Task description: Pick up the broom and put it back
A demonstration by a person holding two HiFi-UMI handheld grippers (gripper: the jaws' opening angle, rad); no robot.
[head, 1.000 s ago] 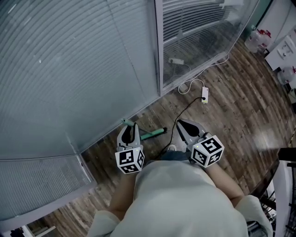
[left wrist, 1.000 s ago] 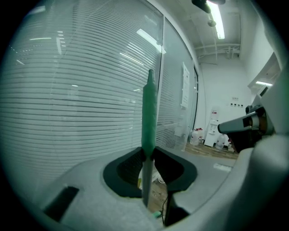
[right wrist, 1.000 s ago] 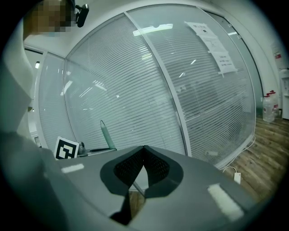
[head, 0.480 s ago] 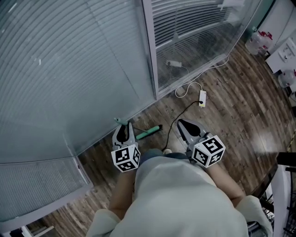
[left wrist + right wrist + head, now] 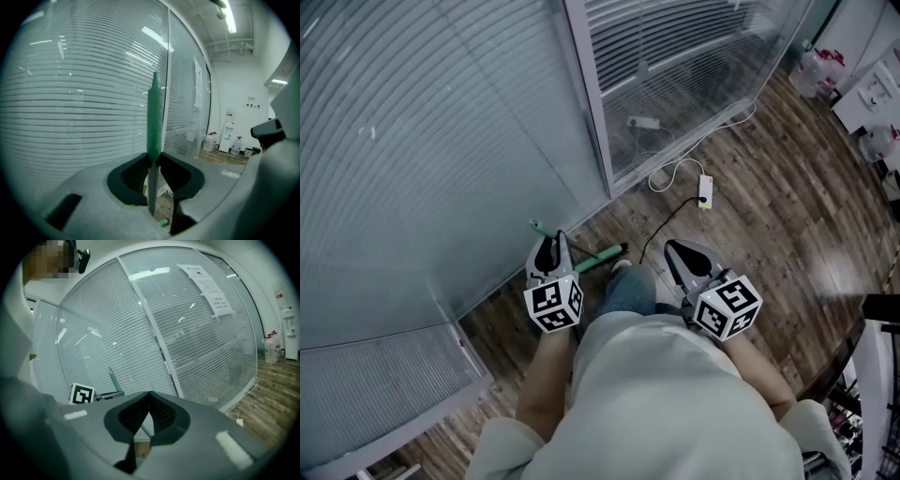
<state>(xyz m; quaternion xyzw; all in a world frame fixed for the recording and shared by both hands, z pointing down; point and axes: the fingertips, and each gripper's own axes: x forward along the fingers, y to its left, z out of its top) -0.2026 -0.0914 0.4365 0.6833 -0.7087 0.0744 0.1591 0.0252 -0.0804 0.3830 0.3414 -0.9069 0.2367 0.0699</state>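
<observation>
Glass partition (image 5: 441, 169) is filling the head view from 8 to 1 o'clock; green-handled broom (image 5: 600, 259) is crossing the left gripper (image 5: 549, 251) from 10 to 4 o'clock, jaws clamping its handle; right gripper (image 5: 680, 253), at its 3 o'clock, is hanging empty, jaws pressed together.

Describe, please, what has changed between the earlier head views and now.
The person stepped forward: a leg in jeans swung ahead, and the partition post slid left in the head view. Both grippers went along. Unchanged: the left gripper clamped on the broom, the right gripper shut and empty.
</observation>
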